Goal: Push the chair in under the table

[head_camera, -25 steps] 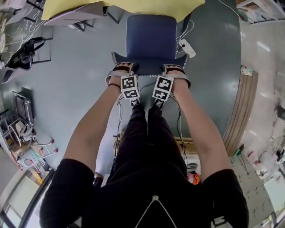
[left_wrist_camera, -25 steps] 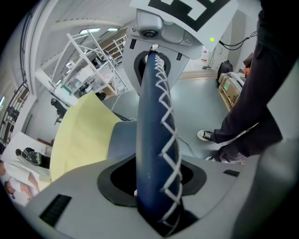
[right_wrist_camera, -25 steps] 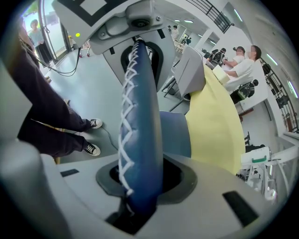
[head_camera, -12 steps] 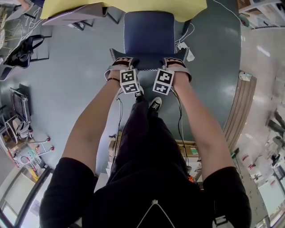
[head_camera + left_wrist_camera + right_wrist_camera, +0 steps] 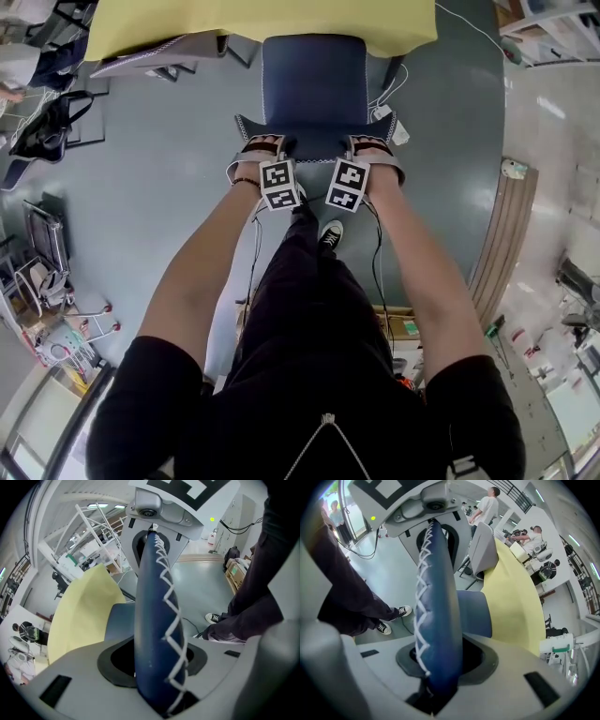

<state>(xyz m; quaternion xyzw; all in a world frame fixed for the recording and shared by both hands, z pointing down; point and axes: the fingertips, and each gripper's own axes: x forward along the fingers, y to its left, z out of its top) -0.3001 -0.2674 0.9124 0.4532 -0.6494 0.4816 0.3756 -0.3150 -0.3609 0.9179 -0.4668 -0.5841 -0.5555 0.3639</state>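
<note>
- The chair (image 5: pixel 314 84) has slid closer to the yellow table (image 5: pixel 262 23) than a second ago, and the person has stepped along behind it, one shoe (image 5: pixel 329 232) planted just back of the backrest (image 5: pixel 314 139).
- The front edge of the blue seat now sits right at the table's edge, looks just under it. Most of the seat is out over the grey floor (image 5: pixel 159 187).
- Left gripper (image 5: pixel 263 148) is clamped on the left end of the backrest top — jaws either side of the blue padding with the white zigzag stitching.
- Right gripper (image 5: pixel 371 148) grips the right end the same way.
- Both point steeply down, side by side.
</note>
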